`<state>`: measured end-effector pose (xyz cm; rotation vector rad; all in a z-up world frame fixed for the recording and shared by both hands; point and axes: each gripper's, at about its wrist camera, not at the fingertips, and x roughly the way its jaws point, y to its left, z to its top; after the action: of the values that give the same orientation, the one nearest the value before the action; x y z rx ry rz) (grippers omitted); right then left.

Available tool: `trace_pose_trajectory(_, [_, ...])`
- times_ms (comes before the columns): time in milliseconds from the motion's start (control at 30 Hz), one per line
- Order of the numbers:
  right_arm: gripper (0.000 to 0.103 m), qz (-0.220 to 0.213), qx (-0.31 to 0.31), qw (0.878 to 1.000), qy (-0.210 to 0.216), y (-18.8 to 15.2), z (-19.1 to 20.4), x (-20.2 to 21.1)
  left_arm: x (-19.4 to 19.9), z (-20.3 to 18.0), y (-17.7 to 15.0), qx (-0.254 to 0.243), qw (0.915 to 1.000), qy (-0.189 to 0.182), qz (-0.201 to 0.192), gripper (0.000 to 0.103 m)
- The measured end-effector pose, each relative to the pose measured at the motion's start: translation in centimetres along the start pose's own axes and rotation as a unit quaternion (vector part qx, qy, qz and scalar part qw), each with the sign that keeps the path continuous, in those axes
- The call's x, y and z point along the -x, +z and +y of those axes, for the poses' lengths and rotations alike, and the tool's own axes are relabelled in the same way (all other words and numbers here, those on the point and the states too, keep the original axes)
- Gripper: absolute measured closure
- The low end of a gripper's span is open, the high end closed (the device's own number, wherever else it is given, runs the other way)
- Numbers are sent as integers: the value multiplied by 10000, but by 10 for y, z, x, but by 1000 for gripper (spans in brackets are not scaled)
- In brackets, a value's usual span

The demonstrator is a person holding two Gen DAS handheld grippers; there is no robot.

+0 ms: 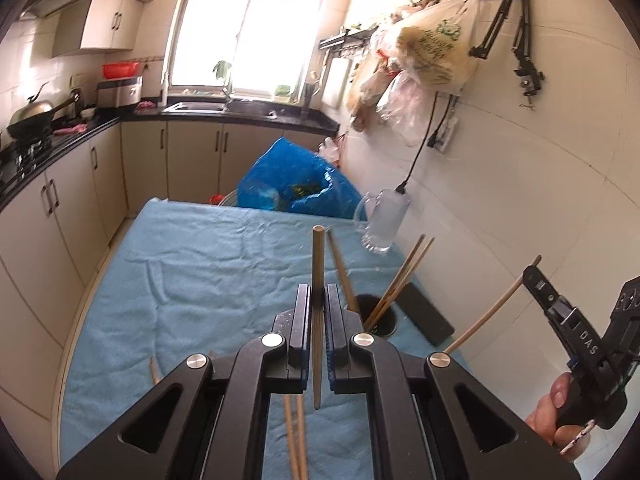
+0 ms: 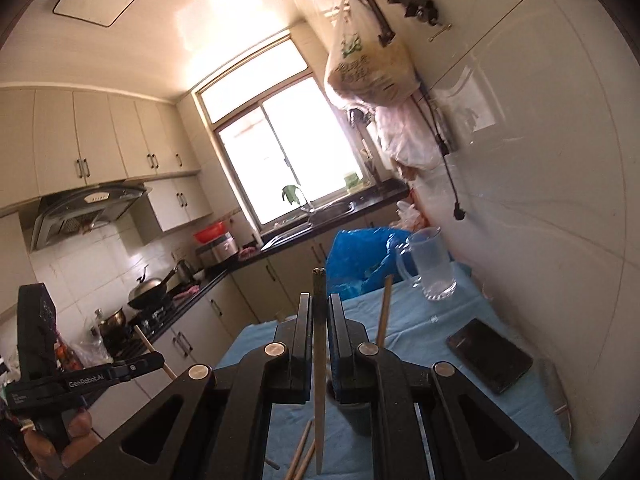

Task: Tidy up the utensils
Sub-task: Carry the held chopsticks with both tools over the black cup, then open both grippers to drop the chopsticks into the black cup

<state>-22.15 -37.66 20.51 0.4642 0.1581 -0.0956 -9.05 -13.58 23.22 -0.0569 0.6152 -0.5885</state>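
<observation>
A blue towel [image 1: 192, 280] covers the table under me. On it a black holder [image 1: 378, 316] stands with chopsticks [image 1: 400, 280] leaning inside; more loose chopsticks [image 1: 294, 440] lie below. My left claw [image 1: 318, 300] pinches one chopstick [image 1: 318, 264] tight, and my right claw [image 2: 319, 308] grips another chopstick [image 2: 319, 360].

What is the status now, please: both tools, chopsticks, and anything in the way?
Left tool shut on one chopstick. Right tool shut on another chopstick. Holder cup has several already. Phone beside cup, path clear.
</observation>
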Motion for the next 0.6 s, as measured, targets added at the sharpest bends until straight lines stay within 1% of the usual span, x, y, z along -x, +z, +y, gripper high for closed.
trace_pose_trajectory(200, [95, -220, -57, 9997, -57, 22, -8, 5, 0, -29, 26, -210, 9993, -207, -215, 97])
trace_pose_trajectory(367, [95, -471, -42, 9988, -95, 40, -8, 7, -8, -46, 46, -270, 9985, -310, -348, 97])
trace_pose_trajectory(533, [95, -651, -3, 9977, -170, 56, -9, -1, -24, -57, 60, -262, 9979, -343, -487, 97])
trace_pose_trajectory(600, [95, -733, 68, 9969, -270, 61, -8, -7, -37, -58, 63, -211, 9981, -337, -478, 97])
